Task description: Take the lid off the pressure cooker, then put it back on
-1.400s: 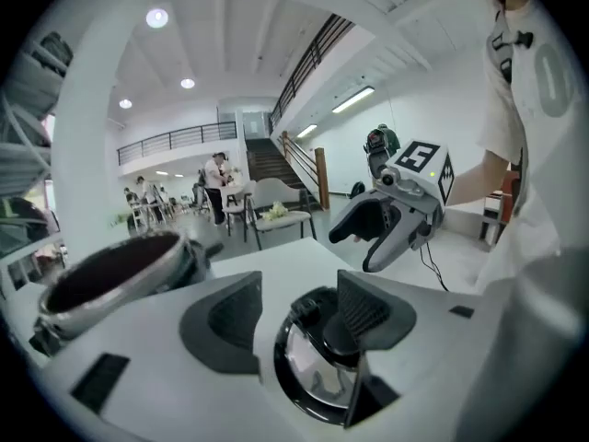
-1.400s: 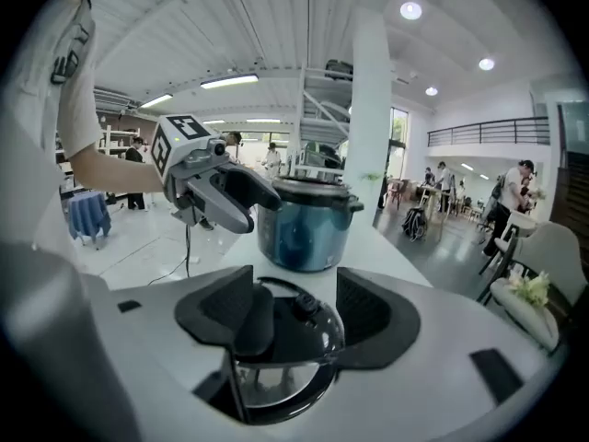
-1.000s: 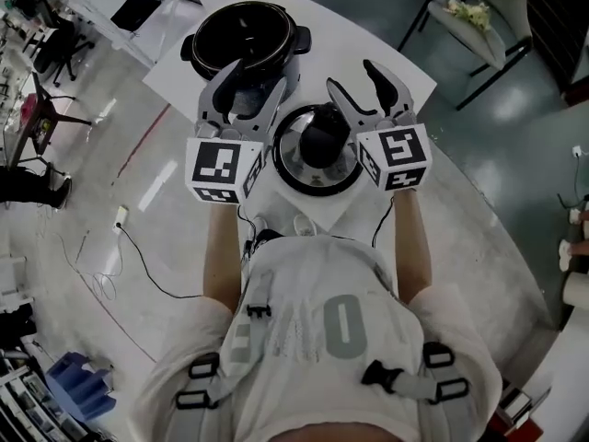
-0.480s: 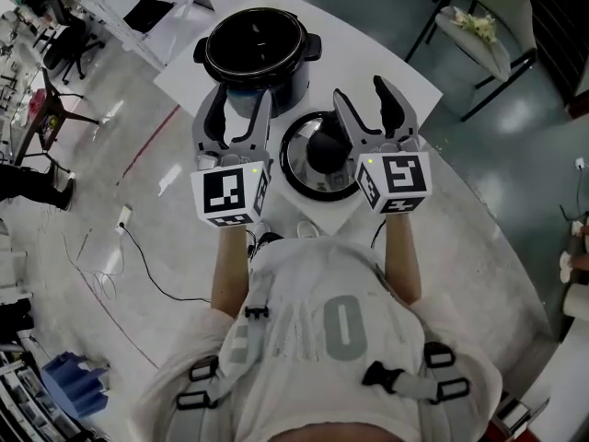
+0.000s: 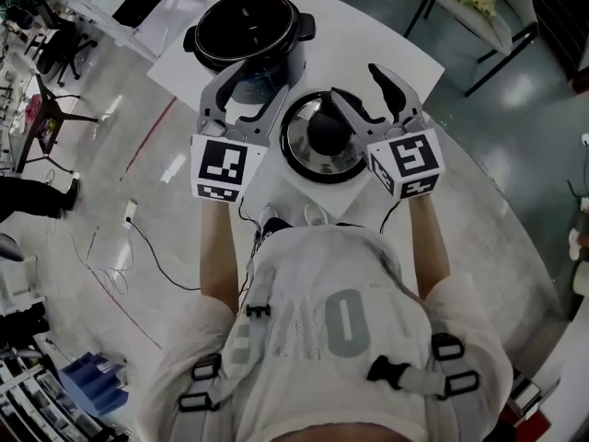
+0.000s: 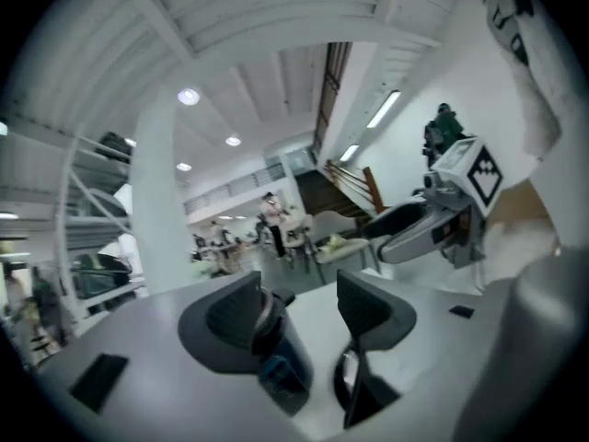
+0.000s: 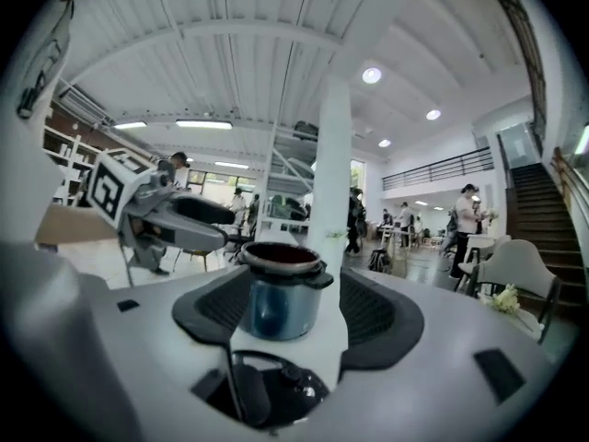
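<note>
The pressure cooker [image 5: 248, 28] stands open at the far side of the white sheet [image 5: 391, 58], its dark pot empty. Its lid [image 5: 317, 141], steel with a black handle, lies flat on the sheet nearer me. My left gripper [image 5: 247, 86] hovers open just in front of the cooker, which shows between its fingers as the cooker [image 6: 276, 362] in the left gripper view. My right gripper [image 5: 361, 86] hangs over the lid's right edge; its jaws have just opened a little wider, with nothing between them. Below it the right gripper view shows the lid [image 7: 269, 389], with the cooker [image 7: 281, 295] beyond.
The sheet lies on a pale round table [image 5: 483, 224]. A chair [image 5: 479, 12] stands beyond the table at the right. Another white table with a black object [image 5: 138, 7] sits at the far left. Cables [image 5: 138, 247] trail across the floor on my left.
My left gripper drew back, then came forward toward the cooker again and rolled a little. The right gripper shifted slightly beside the lid. Cooker and lid have stayed put.
</note>
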`<state>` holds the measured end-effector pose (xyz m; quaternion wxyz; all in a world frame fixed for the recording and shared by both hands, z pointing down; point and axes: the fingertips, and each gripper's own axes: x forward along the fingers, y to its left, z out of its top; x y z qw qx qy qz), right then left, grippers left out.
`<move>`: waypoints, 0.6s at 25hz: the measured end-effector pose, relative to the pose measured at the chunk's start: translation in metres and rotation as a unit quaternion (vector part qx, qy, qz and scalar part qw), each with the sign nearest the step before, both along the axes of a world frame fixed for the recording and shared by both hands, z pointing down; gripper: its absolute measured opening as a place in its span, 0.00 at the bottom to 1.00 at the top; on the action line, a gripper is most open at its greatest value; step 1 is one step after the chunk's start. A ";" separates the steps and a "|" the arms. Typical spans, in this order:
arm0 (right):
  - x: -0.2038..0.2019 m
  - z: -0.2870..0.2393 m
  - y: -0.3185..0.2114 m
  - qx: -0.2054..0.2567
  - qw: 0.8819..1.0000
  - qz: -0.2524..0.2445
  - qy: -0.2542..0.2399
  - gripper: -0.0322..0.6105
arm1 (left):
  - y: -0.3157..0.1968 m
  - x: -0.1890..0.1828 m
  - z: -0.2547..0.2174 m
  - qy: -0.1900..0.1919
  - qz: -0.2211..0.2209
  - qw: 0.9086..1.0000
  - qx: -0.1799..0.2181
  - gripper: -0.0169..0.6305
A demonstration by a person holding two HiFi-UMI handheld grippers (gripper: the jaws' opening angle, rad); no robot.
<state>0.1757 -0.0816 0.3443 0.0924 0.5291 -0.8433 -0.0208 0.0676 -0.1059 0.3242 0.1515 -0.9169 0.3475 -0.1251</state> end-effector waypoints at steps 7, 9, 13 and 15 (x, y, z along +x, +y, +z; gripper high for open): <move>-0.004 0.121 0.029 -0.147 0.986 -0.074 0.039 0.54 | 0.026 0.043 0.141 -0.089 0.172 0.958 -0.210 0.43; -0.009 0.148 0.036 -0.177 0.980 -0.085 0.043 0.54 | 0.037 0.051 0.165 -0.091 0.194 0.944 -0.250 0.44; -0.016 0.191 0.042 -0.219 0.968 -0.109 0.064 0.54 | 0.043 0.064 0.199 -0.118 0.220 0.926 -0.284 0.44; -0.017 0.207 0.045 -0.234 0.963 -0.114 0.072 0.54 | 0.045 0.066 0.213 -0.142 0.228 0.918 -0.291 0.45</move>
